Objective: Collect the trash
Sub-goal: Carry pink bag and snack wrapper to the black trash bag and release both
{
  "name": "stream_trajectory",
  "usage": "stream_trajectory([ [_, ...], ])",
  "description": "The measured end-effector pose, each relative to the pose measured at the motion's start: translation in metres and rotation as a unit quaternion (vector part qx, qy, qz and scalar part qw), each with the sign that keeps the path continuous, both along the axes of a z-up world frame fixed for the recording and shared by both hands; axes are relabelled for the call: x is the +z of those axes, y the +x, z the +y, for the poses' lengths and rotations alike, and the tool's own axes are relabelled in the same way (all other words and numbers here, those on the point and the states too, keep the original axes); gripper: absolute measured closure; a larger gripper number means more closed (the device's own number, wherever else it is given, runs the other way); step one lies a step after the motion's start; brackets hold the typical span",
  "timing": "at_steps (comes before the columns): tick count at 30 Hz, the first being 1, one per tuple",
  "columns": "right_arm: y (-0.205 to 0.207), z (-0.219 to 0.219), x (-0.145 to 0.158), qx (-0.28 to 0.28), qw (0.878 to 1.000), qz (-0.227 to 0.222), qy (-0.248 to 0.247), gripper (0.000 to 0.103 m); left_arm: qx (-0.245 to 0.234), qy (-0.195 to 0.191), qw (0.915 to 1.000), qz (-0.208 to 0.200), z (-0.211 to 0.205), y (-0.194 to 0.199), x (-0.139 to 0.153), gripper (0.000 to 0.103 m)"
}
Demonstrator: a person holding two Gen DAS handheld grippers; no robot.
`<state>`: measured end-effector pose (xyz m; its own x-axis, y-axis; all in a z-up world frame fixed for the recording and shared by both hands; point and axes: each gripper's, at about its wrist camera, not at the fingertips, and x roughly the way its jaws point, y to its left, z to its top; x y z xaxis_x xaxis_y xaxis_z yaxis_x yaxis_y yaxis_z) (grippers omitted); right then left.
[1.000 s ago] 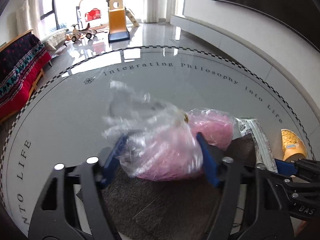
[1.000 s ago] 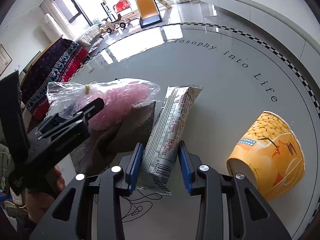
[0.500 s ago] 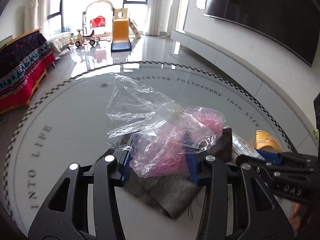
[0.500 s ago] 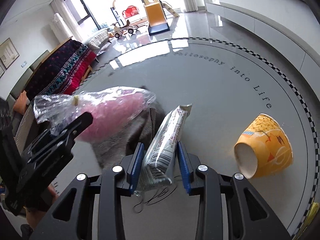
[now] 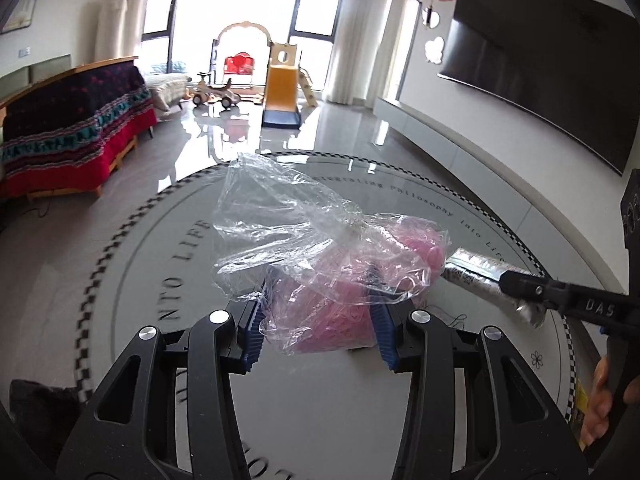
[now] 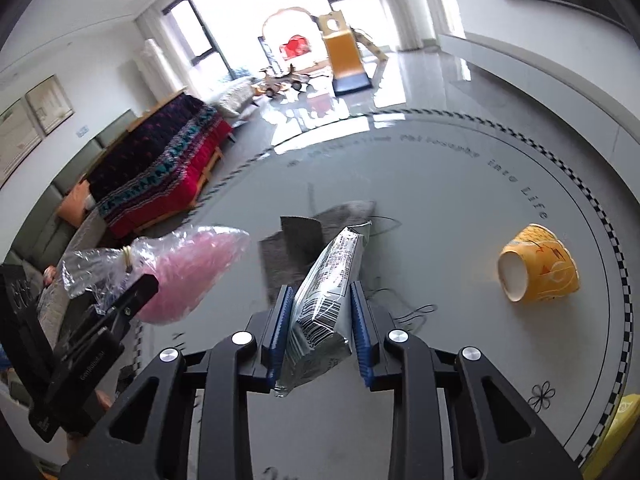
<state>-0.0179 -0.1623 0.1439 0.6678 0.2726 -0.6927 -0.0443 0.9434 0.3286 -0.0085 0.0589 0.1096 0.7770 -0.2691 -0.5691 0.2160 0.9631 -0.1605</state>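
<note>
A clear plastic bag [image 5: 352, 280] stuffed with pink material hangs above the round grey table [image 5: 160, 264], and my left gripper [image 5: 318, 312] is shut on its lower part; its knotted top sticks up and away. The same bag [image 6: 192, 268] shows at the left of the right wrist view. A silver snack wrapper [image 6: 332, 272] is lifted off the table, tilted, between the blue pads of my right gripper [image 6: 318, 320], whose jaws are closing on it. The wrapper [image 5: 476, 276] also shows at the right of the left wrist view.
A yellow paper cup [image 6: 536, 268] lies on its side at the right of the table. A grey cloth [image 6: 304, 248] and a thin dark thread [image 6: 400, 312] lie mid-table. A sofa with a red and dark blanket [image 5: 72, 128] stands off to the left.
Both grippers have risen and drawn back with the bag and the wrapper, which have left the table. The grey cloth and the cup stayed where they were.
</note>
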Motion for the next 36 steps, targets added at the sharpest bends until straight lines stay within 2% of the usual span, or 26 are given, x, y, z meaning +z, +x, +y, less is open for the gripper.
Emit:
stream_trajectory([
  [11,-0.029,0.106,0.020,0.106,0.994,-0.025,0.004,0.072,0.087,-0.004,0.9962,-0.010,0.088,-0.072,0.005,0.059],
  [19,-0.052,0.202,0.015,0.205,0.979,-0.022,0.007,0.072,0.173,-0.003,0.9850,-0.007,0.160,-0.120,0.001,0.059],
  [23,-0.073,0.271,0.009,0.276,0.961,-0.017,0.000,0.072,0.220,-0.007,0.9755,-0.002,0.198,-0.147,-0.005,0.059],
  [26,-0.085,0.311,0.004,0.320,0.947,-0.017,-0.005,0.072,0.261,-0.009,0.9652,0.004,0.226,-0.166,-0.014,0.059],
  [31,-0.099,0.378,-0.005,0.379,0.925,-0.004,-0.006,0.072,0.326,-0.003,0.9451,0.024,0.260,-0.192,-0.030,0.059],
  [35,-0.103,0.428,-0.008,0.417,0.909,0.011,0.011,0.072,0.377,0.003,0.9251,0.043,0.282,-0.209,-0.046,0.057],
  [36,-0.103,0.445,-0.009,0.426,0.905,0.012,0.006,0.070,0.387,-0.002,0.9208,0.048,0.288,-0.212,-0.049,0.056],
])
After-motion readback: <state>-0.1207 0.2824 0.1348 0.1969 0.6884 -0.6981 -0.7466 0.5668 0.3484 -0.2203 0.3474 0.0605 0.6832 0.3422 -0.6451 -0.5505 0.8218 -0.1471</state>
